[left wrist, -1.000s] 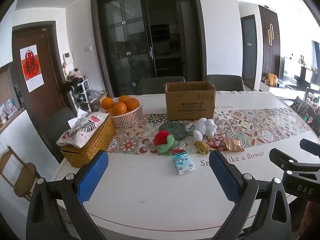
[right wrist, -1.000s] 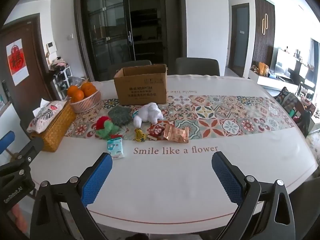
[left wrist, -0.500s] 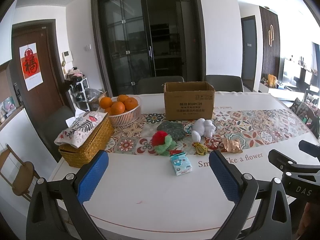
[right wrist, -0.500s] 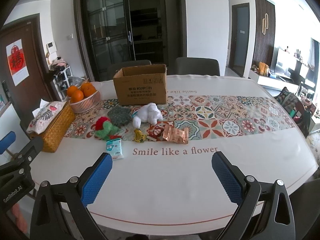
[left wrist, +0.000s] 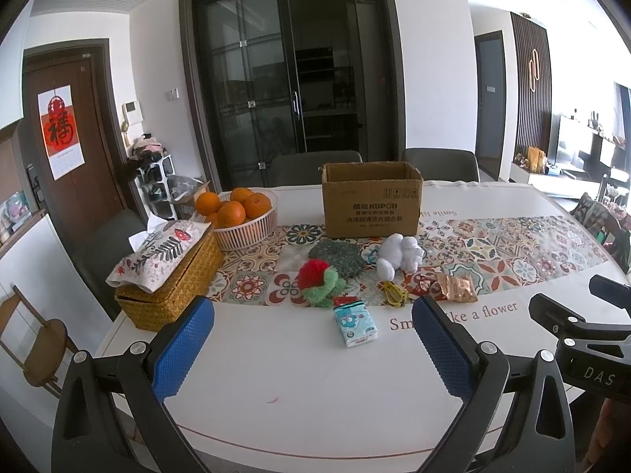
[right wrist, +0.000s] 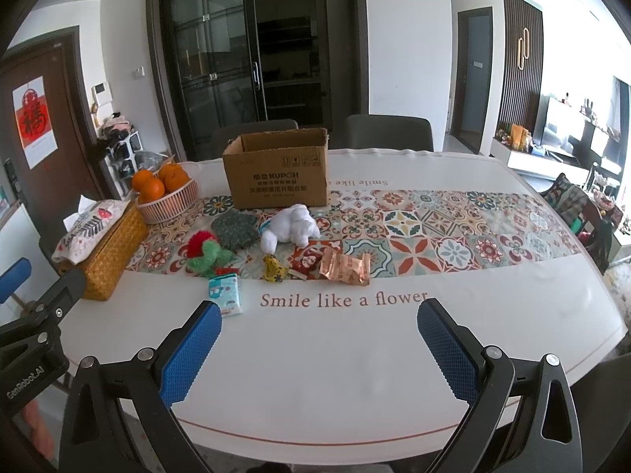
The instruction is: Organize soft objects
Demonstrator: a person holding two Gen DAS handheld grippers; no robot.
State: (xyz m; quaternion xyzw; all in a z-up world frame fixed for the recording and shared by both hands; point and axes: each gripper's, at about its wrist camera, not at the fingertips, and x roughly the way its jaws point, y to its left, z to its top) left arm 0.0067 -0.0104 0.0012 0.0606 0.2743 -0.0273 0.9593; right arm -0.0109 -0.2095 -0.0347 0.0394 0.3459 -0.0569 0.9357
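- The soft things lie in a loose cluster on the patterned runner of the white oval counter (right wrist: 355,354), toward its left half, just in front of the open brown cardboard box (right wrist: 278,173)
- The white plush animal toy (right wrist: 294,226) lies on its side nearest the box; it looks light and squashy, so a pinch across its thick body should hold better than one on a limb
- The dark green speckled fabric pouch (right wrist: 234,228) lies left of the white toy, with the red and green fuzzy plush (right wrist: 205,252) touching its near-left edge; both look limp and light, best gripped through the bulk of the pile
- Nearer still lie a teal pocket tissue pack (right wrist: 225,293), a small yellow crinkled item (right wrist: 275,270), a red wrapper (right wrist: 307,262) and a copper foil packet (right wrist: 347,270); the foil and wrapper look slippery and flat, hard to lift off the surface
- The box stands upright with flaps open; what is in it cannot be seen from either view
- At far left the white ribbed basket (left wrist: 252,232) holds oranges (left wrist: 232,207), and the woven yellow wicker tissue box (left wrist: 173,276) under a floral cloth cover has a tissue poking out
- The left gripper (left wrist: 311,339) and right gripper (right wrist: 319,339) both hover over the bare near edge, well apart from the cluster, jaws spread wide and holding nothing
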